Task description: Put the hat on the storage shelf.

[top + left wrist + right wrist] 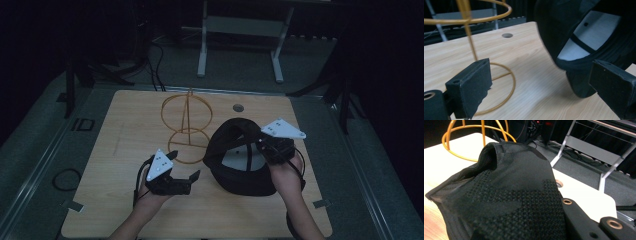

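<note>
Evidently black cap [242, 160] — white-lined, tilted.

My table [125, 200] is pale wood grain, smooth and matt. The stand [187, 127] is thin golden wire with a slight sheen. The cap [506, 195] in my right gripper [276, 148] is black woven mesh cloth, rough-textured; my left gripper's pads [472, 85] look like matt black foam
</note>
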Action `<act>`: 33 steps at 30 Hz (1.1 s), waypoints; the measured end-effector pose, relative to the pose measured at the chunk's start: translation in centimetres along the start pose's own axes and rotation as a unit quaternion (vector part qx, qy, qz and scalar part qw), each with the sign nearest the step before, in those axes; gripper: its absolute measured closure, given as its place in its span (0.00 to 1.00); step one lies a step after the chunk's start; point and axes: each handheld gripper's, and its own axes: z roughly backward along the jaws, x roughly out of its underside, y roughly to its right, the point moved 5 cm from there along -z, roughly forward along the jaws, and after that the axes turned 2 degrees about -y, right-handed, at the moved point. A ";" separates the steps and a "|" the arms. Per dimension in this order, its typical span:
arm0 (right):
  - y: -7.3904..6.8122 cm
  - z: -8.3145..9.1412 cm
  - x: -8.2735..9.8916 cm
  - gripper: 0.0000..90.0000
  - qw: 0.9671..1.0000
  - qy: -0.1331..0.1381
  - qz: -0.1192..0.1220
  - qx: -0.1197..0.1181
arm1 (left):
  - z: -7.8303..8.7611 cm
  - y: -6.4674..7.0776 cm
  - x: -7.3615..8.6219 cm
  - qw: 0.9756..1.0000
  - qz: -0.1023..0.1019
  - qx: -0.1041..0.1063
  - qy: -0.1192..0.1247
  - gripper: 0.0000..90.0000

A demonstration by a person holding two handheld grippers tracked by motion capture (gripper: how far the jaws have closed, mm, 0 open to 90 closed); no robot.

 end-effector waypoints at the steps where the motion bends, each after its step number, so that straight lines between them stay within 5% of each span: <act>1: -0.1 0.0 0.0 0.98 1.000 0.000 0.003 0.000 | 0.0 0.0 0.0 1.000 0.000 0.000 0.000 0.07; 11: -1.4 0.2 0.2 0.98 1.000 0.002 0.017 -0.018 | -2.3 1.4 -1.7 0.999 -0.008 0.033 -0.020 0.17; 22: -2.2 0.5 0.4 0.98 0.999 0.006 0.026 -0.033 | -3.2 1.5 -3.7 1.000 -0.001 0.020 -0.004 0.31; 25: -2.5 0.6 0.4 0.98 0.999 0.007 0.028 -0.040 | -3.4 1.6 -4.2 1.000 0.001 0.018 -0.003 0.37; 33: -2.8 0.6 0.8 0.98 0.999 0.006 0.031 -0.040 | -3.1 1.5 -4.8 1.000 0.005 -0.004 0.005 0.77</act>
